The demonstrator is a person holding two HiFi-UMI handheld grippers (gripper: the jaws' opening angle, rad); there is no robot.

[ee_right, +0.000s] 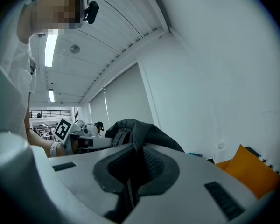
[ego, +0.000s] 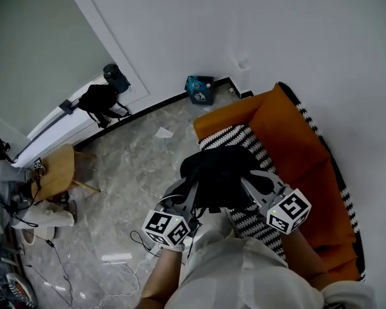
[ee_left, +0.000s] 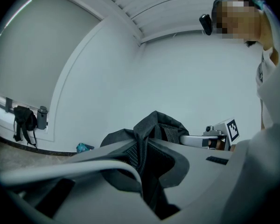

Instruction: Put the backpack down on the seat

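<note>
A black backpack (ego: 220, 172) hangs in the air between my two grippers, above the near end of an orange sofa (ego: 296, 153) with a black-and-white zigzag throw (ego: 254, 221) on its seat. My left gripper (ego: 188, 196) is shut on black webbing and fabric at the pack's left side; the strap (ee_left: 141, 155) runs pinched between its jaws. My right gripper (ego: 252, 187) is shut on the pack's right side, with dark fabric (ee_right: 130, 171) clamped between its jaws. The pack's bunched top (ee_left: 158, 125) shows beyond the left jaws, and also as dark folds (ee_right: 135, 132) past the right jaws.
A white wall (ego: 244, 24) runs behind the sofa. A teal bag (ego: 200, 89) sits by the baseboard. A wooden chair (ego: 55, 170) stands at the left on the marble floor (ego: 135, 172), with cables near my feet. Another black bag (ego: 98, 100) hangs on the far wall.
</note>
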